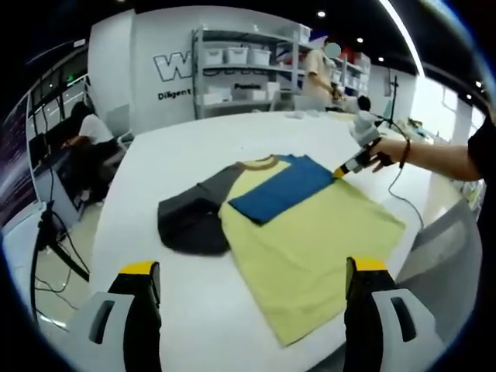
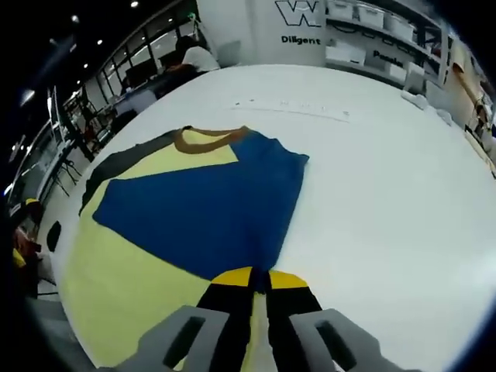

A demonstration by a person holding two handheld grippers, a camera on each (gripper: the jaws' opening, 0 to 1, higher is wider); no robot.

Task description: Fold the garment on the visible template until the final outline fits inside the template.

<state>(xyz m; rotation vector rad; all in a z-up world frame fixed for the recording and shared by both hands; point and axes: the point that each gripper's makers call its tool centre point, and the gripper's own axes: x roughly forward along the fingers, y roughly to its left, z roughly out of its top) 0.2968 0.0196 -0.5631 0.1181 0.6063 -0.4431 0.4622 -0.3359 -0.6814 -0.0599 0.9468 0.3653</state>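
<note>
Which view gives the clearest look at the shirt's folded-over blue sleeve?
The right gripper view: the blue sleeve lies large, just ahead of the right gripper, whose jaws are closed on its edge. In the left gripper view the sleeve is smaller and farther off, lying across the yellow shirt body.

Bright ceiling spotlights [image 1: 321, 14] light both views evenly; shadows are soft, edges bend with fisheye distortion, slight blur throughout.
</note>
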